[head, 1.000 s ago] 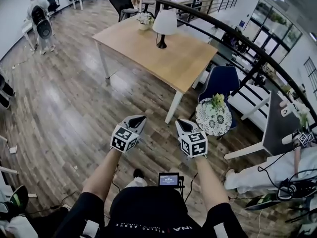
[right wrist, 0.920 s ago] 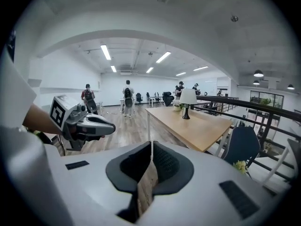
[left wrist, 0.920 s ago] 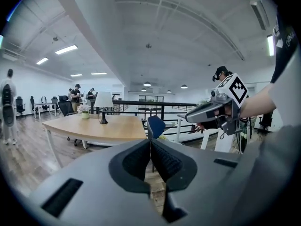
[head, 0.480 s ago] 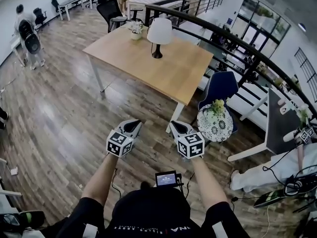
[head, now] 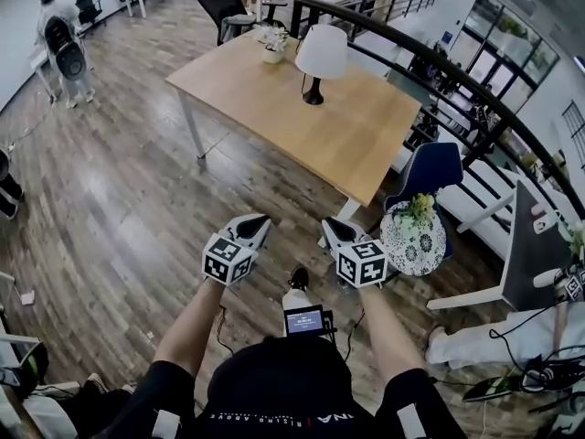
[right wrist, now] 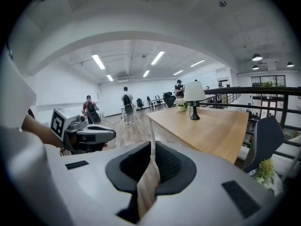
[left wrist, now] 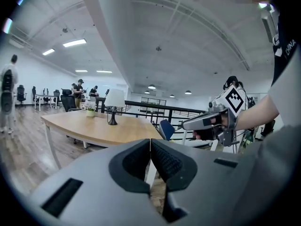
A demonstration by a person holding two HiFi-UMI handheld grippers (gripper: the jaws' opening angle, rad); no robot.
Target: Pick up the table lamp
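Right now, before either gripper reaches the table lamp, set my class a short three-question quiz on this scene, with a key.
1. True or false: the white-shaded table lamp with a black base stands on the light wooden table.
2. The left gripper and right gripper are: A) both shut, empty; B) both open; C) shut on the lamp.
3. What else stands on that table?
Key: 1 true; 2 A; 3 a small white pot of flowers.
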